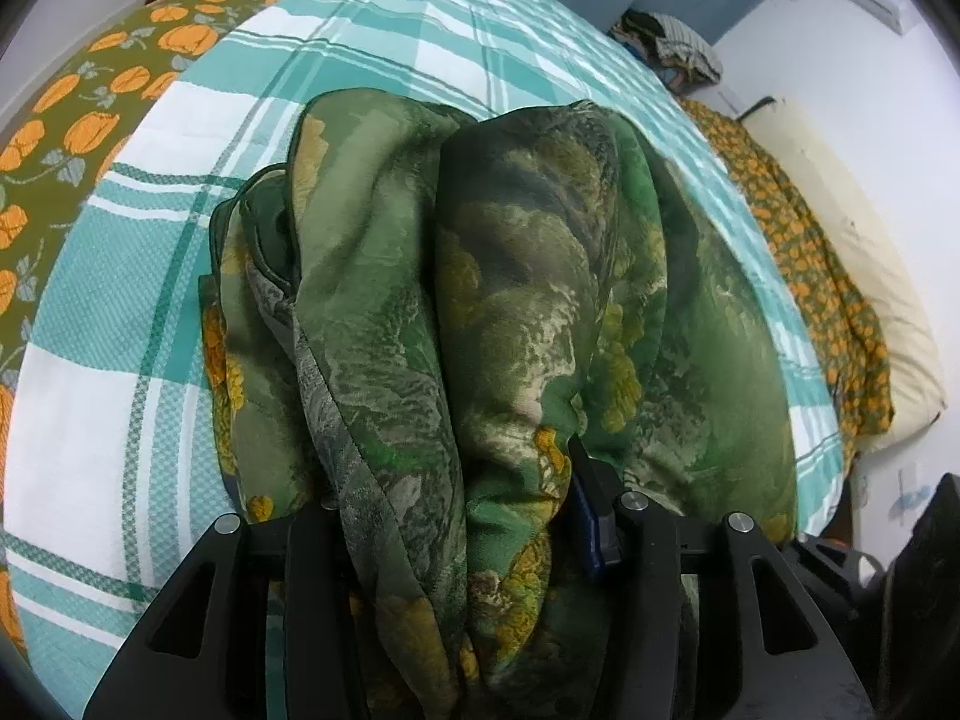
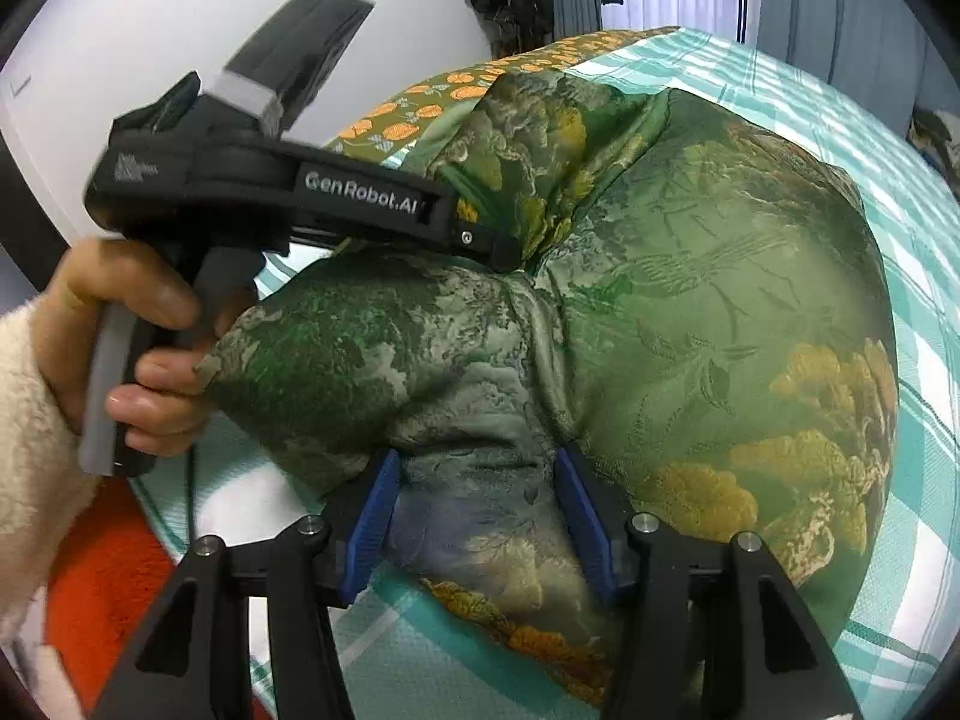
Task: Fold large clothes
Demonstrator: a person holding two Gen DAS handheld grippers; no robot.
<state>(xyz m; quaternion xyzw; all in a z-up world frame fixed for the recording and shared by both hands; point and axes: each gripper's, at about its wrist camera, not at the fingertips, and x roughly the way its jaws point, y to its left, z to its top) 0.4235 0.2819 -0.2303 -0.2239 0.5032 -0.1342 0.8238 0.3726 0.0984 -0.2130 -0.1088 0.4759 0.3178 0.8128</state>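
Observation:
A large green patterned garment (image 1: 510, 276) with yellow flowers lies bunched on a bed with a teal and white plaid cover (image 1: 150, 276). In the left wrist view, thick folds of it fill the space between the fingers of my left gripper (image 1: 462, 534), which is shut on it. In the right wrist view, my right gripper (image 2: 477, 516) clamps a bunched fold of the same garment (image 2: 690, 312) between its blue pads (image 2: 375, 528). The left gripper (image 2: 360, 210), held by a hand, also shows there, biting into the garment at upper left.
A green and orange floral blanket (image 1: 90, 120) lies along the bed's far side. A cream pillow (image 1: 858, 276) sits by the white wall at right. A pile of clothes (image 1: 678, 48) lies at the back. An orange rug (image 2: 102, 588) shows beside the bed.

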